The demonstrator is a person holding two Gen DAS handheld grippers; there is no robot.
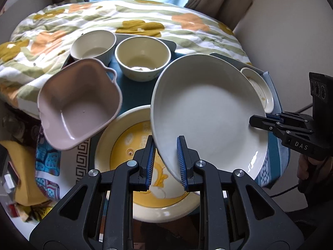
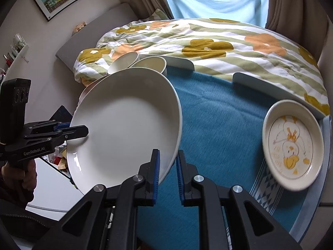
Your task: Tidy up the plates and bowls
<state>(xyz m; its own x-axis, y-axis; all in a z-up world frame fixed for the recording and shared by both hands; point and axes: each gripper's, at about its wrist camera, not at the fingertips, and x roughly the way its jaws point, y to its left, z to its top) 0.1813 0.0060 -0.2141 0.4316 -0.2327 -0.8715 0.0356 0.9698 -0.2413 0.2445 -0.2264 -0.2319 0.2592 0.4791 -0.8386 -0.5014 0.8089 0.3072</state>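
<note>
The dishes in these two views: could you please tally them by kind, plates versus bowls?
Plates: 3 – white plate, yellow plate, duck plate
Bowls: 3 – pink bowl, cream bowl, white bowl
Total: 6

Three plates: one large plain white plate (image 1: 208, 112), one yellow-patterned plate (image 1: 129, 145), one small duck-print plate (image 2: 292, 143). Three bowls: two round cream bowls (image 1: 143, 57) (image 1: 93, 44), one pink square bowl with handles (image 1: 80, 102). Two tools: left (image 1: 166, 162), right (image 2: 168, 175).
</note>
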